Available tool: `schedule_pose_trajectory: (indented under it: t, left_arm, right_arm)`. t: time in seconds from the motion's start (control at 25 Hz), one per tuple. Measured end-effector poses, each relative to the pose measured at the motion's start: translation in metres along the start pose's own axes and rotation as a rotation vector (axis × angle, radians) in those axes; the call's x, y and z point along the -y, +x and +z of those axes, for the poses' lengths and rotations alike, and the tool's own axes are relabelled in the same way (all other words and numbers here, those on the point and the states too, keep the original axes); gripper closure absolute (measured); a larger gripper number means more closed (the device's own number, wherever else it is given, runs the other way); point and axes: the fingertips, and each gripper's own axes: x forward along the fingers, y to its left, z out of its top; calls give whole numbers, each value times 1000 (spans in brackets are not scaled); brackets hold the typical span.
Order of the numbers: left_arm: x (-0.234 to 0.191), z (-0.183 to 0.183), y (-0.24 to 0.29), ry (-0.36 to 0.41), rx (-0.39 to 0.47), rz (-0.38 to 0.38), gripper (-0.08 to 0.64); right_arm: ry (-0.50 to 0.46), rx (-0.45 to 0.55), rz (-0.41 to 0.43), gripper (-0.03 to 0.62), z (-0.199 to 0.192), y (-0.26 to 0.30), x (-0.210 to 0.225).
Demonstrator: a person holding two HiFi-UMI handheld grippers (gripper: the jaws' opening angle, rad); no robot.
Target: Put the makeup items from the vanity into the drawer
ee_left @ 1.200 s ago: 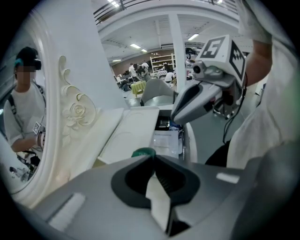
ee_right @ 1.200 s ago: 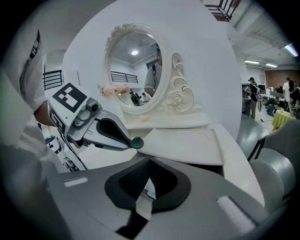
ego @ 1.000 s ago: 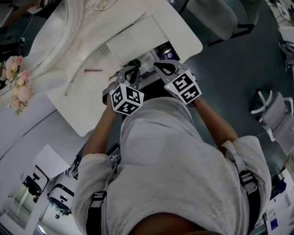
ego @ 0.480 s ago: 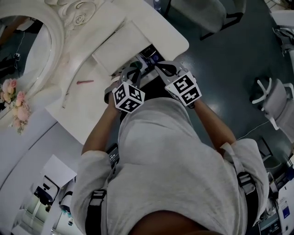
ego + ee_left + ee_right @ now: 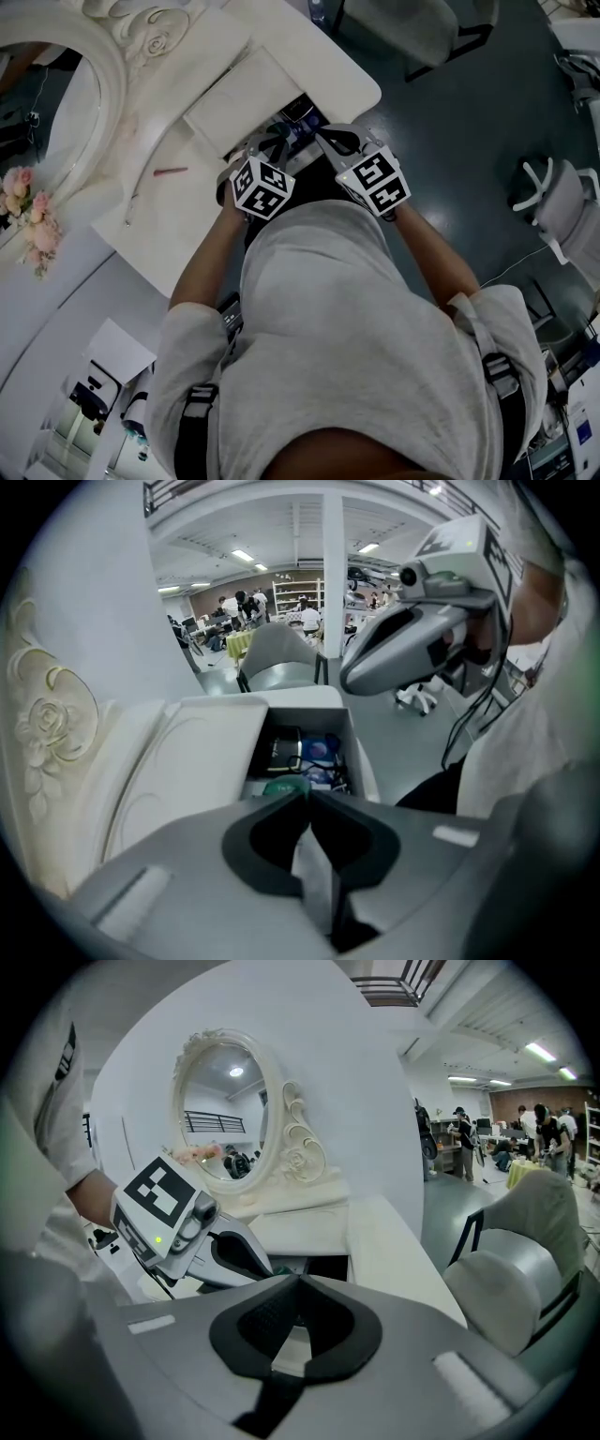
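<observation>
Grip on a small green item at the tips of the left hand-held gripper, jaws drawn narrow around it. Points steeply down over the near end of the open drawer in the white desk; cannot tell whether the item touches anything below. Just beside it, at the same drawer, the right hand-held gripper: jaws pressed fully together, nothing between them. Aims less steeply, across the drawer mouth toward the mirror.

Inside the drawer, side by side: a dark case and a blue piece. Other small things around them, too blurred to name.

On the desk top, well apart from the drawer and near the foot of the mirror's carved frame: a slim reddish stick, lying flat and alone. Beyond the desk's edge on that side, a bunch of pink flowers. Past the other end of the desk, on the dark floor, a grey chair. Fills the lower half of the head view with the person's grey top, forearms reaching out to both tools.
</observation>
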Motion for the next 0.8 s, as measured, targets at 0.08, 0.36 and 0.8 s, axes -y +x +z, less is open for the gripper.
schedule_pose_trajectory:
  t: [0.08, 0.36, 0.8]
  left_arm:
    - [-1, 0, 1, -15, 1, -3, 538]
    - [-2, -5, 12, -70, -11, -32, 534]
    - [1, 1, 6, -123, 27, -78, 446]
  right_arm:
    - [1, 0, -2, 592, 1, 0, 2]
    - [1, -6, 3, 592, 4, 3, 4]
    - [-21, -3, 52, 592, 18, 15, 1]
